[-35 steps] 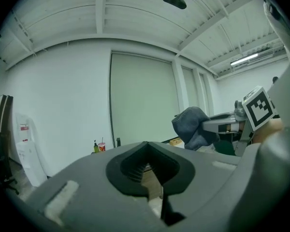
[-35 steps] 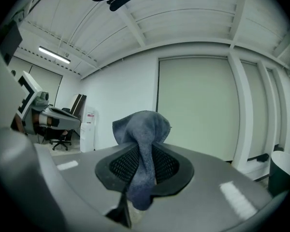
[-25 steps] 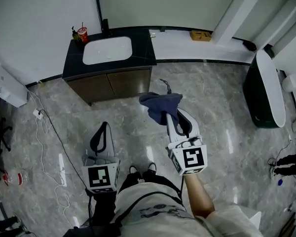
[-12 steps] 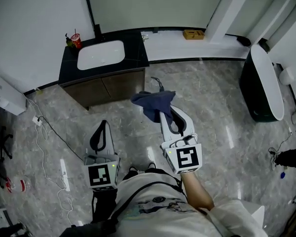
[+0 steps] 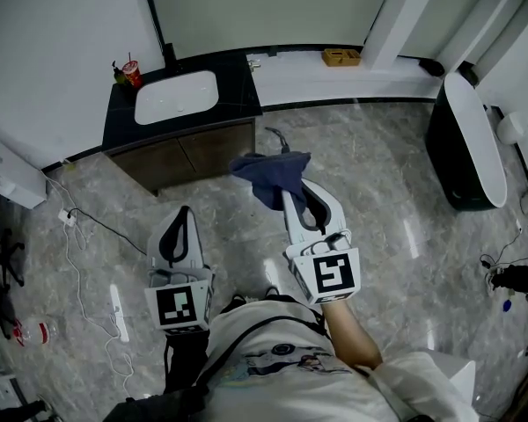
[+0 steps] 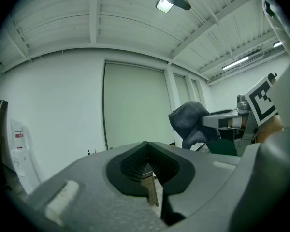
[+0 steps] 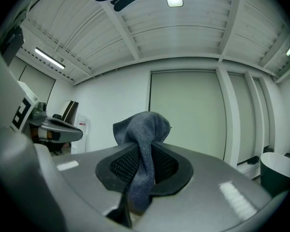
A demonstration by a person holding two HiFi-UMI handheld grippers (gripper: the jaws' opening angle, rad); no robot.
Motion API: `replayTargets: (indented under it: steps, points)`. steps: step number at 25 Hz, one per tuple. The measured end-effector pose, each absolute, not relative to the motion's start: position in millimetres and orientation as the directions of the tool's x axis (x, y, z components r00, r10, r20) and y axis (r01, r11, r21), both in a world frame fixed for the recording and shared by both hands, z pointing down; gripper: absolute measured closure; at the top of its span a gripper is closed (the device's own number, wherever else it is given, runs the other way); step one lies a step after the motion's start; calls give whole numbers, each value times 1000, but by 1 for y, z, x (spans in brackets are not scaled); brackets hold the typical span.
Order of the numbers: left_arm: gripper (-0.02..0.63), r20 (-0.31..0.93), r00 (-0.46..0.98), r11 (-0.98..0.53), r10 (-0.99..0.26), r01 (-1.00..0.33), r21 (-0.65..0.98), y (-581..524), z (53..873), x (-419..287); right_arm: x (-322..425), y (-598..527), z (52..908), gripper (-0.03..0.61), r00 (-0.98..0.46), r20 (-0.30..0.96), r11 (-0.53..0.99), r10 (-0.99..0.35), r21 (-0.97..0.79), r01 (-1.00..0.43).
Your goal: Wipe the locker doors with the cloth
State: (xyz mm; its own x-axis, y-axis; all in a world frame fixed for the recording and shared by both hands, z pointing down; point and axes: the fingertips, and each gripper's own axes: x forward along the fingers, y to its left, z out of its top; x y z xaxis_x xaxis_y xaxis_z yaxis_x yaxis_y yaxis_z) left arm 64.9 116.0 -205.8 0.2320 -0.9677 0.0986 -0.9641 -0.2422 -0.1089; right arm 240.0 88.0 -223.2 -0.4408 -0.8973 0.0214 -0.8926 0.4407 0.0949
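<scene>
Closest to the head camera, a person's pale shirt [image 5: 264, 367] fills the bottom edge, and a bare forearm [image 5: 350, 345] runs up to the right gripper [image 5: 292, 202]; I read its jaws as clamped on the cloth [image 5: 268, 172], a dark blue-grey towel whose bunched top stands above the jaw tips while a strip hangs down through the gap between them; the left gripper [image 5: 178, 234] sits lower and to the left, well apart from the cloth, its jaws pressed together with nothing between them; both point forward over a grey marbled floor [image 5: 370, 183], where a white cable [image 5: 86, 236] trails at the left; beyond the cloth stands a cabinet [image 5: 194, 152] with brown doors, a black tabletop [image 5: 242, 86] and a white basin [image 5: 176, 97], with a red cup [image 5: 134, 74] at its back corner; to the right stands a dark bin [image 5: 447, 161] with a white top; farthest, a white ledge [image 5: 308, 82] carries a small yellowish box [image 5: 341, 57] against the pale wall [image 5: 264, 7]; the cloth is held in mid-air, well apart from cabinet and wall.
</scene>
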Motion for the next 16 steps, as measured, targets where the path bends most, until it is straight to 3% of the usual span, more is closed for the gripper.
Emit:
replayTargets:
  steps: [16]
  points:
    - [612,122,241,-254,-963,-962,-103,122,-199,64,236,96,-212,514,-437,42,439,-898,78,-895]
